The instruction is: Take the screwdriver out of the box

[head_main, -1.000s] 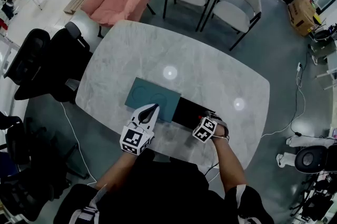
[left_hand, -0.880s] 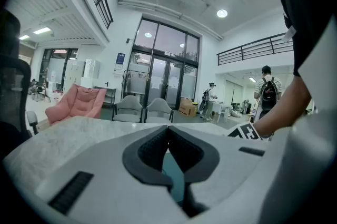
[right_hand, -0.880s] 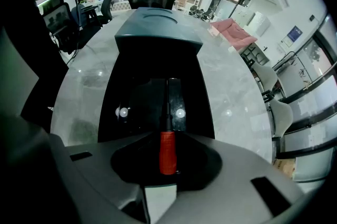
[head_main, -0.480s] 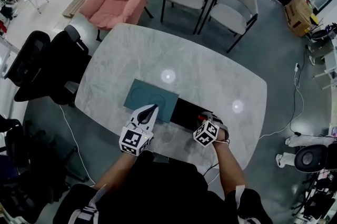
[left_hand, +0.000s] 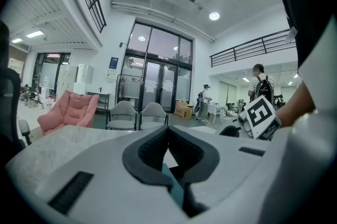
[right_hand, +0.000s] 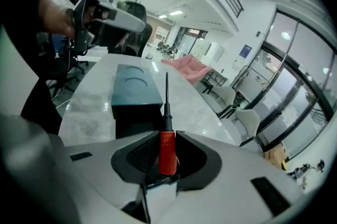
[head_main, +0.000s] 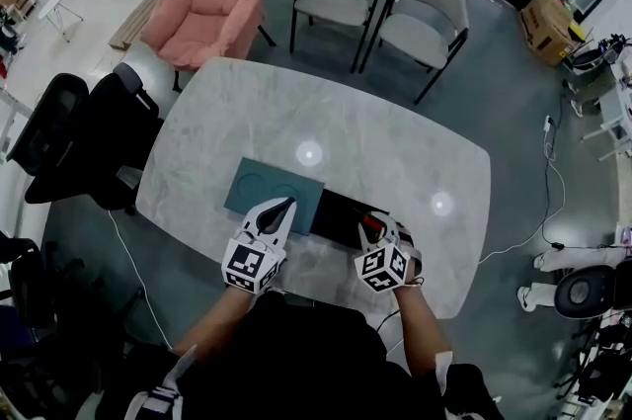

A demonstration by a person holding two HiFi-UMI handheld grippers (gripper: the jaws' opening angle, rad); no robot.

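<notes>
Marble tabletop point(head_main: 395, 131) under bright ceiling lights, with an open black box point(head_main: 341, 212) beside its teal lid point(head_main: 259, 191). The right gripper point(right_hand: 167, 137) is clamped on the screwdriver point(right_hand: 166, 112) by its red handle, shaft pointing straight out ahead over the box, seemingly above its rim. The left gripper point(head_main: 281, 209), pinched closed and empty, hovers at the lid's near edge

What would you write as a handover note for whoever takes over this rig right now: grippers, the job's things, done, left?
Right gripper: shut on the screwdriver at its red handle, shaft pointing out past the jaws, above the black box.
Left gripper: jaws together, tips over the teal lid, which lies open on the table.
Done: screwdriver gripped and apparently clear of the box.
Left: carry it away and set it down on the table.
</notes>
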